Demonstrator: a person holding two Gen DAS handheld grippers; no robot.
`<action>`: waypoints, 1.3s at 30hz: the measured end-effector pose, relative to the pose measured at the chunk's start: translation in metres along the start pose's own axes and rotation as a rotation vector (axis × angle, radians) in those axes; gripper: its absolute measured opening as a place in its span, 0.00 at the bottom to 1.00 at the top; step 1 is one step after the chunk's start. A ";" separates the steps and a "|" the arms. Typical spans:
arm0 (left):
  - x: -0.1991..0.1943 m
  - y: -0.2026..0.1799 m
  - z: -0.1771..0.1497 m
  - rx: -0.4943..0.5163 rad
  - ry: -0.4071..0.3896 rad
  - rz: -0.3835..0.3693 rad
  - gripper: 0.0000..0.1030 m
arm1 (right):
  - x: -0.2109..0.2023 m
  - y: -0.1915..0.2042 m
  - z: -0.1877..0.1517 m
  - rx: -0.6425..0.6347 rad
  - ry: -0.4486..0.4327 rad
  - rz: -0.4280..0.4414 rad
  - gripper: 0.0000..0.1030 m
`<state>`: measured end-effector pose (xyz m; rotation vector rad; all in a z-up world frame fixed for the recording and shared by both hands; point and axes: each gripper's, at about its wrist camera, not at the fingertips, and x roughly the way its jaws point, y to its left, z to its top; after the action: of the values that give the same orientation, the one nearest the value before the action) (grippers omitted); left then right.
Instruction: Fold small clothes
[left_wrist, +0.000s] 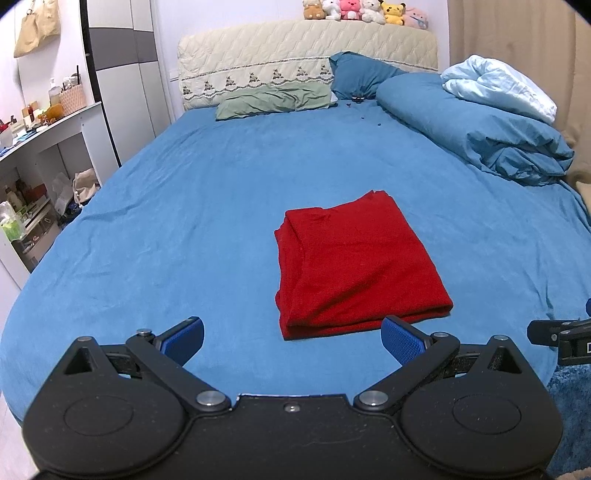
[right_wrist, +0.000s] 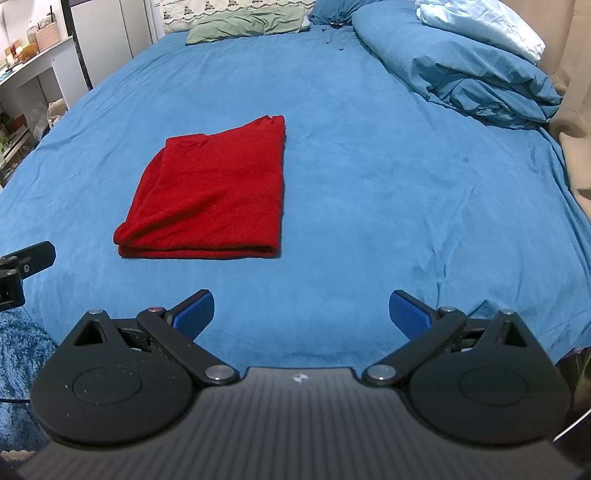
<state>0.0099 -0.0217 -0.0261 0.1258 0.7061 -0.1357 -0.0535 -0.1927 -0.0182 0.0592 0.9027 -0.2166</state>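
A red garment (left_wrist: 356, 264) lies folded into a flat rectangle on the blue bed sheet (left_wrist: 184, 221). My left gripper (left_wrist: 291, 341) hovers near the bed's front edge, open, with the garment's near fold just beyond its right pad (left_wrist: 402, 341). In the right wrist view the same red garment (right_wrist: 210, 192) sits ahead and to the left. My right gripper (right_wrist: 301, 314) is open over bare blue sheet (right_wrist: 406, 166), holding nothing. Each gripper's black tip shows at the edge of the other's view.
A heaped blue duvet (left_wrist: 480, 125) with a pale blue blanket (left_wrist: 498, 85) fills the far right. Pillows (left_wrist: 273, 99) and a quilted headboard (left_wrist: 306, 48) with plush toys stand at the back. White shelves (left_wrist: 44, 155) line the left. A blue rug (right_wrist: 18, 354) lies below.
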 end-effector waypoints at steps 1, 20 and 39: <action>0.000 0.000 0.000 -0.002 -0.002 -0.005 1.00 | -0.001 0.001 -0.001 -0.003 -0.002 -0.003 1.00; -0.004 -0.002 -0.001 -0.005 -0.023 -0.002 1.00 | -0.004 0.004 -0.003 0.003 -0.003 -0.002 1.00; -0.008 0.001 0.000 -0.020 -0.057 0.011 1.00 | -0.005 0.007 -0.005 0.004 -0.012 0.000 1.00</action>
<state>0.0037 -0.0205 -0.0210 0.1060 0.6495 -0.1212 -0.0593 -0.1846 -0.0179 0.0610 0.8901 -0.2186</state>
